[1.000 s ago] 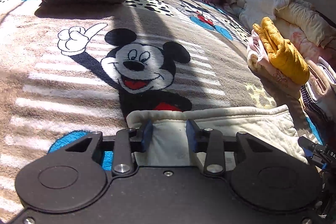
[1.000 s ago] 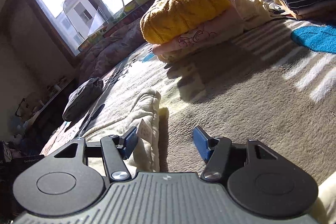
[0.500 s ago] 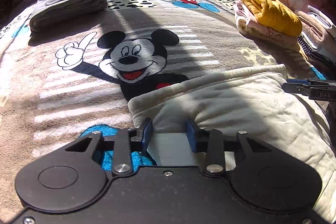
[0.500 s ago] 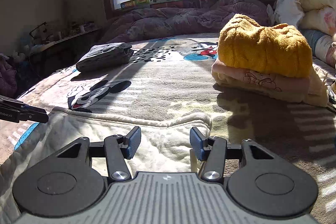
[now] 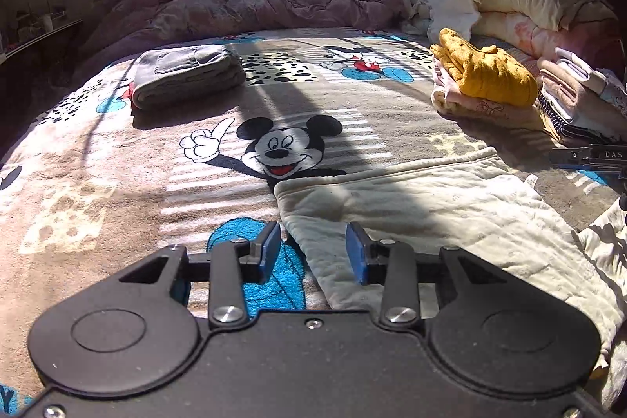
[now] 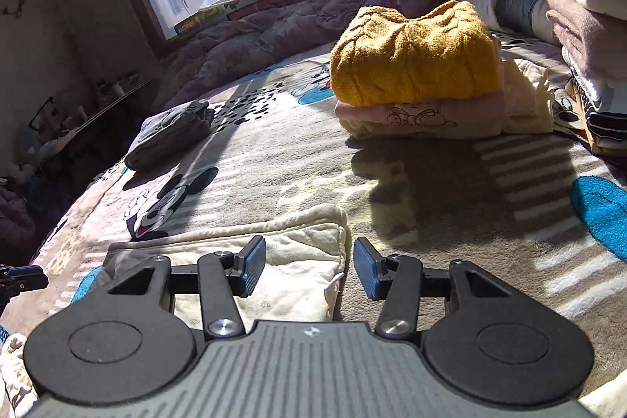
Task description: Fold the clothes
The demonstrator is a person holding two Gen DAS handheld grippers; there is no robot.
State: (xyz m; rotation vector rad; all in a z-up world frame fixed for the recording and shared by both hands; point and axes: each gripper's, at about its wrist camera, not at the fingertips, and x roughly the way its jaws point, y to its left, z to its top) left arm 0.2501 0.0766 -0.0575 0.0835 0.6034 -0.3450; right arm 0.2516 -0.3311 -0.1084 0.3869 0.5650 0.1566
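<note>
Left gripper (image 5: 313, 251) jaws apart, nothing between the blue pads, poised over the left edge of the cream garment (image 5: 443, 206); right gripper (image 6: 309, 267) likewise agape and empty over the garment's right corner. Garment lies flat on the Mickey Mouse blanket (image 5: 129, 167), its folded edge toward the window. Beyond: a folded grey garment (image 5: 186, 73) well apart at far left, a mustard sweater (image 6: 415, 53) atop a pink folded piece (image 6: 423, 114) at far right, a rumpled mauve quilt (image 5: 250, 2) under the window.
</note>
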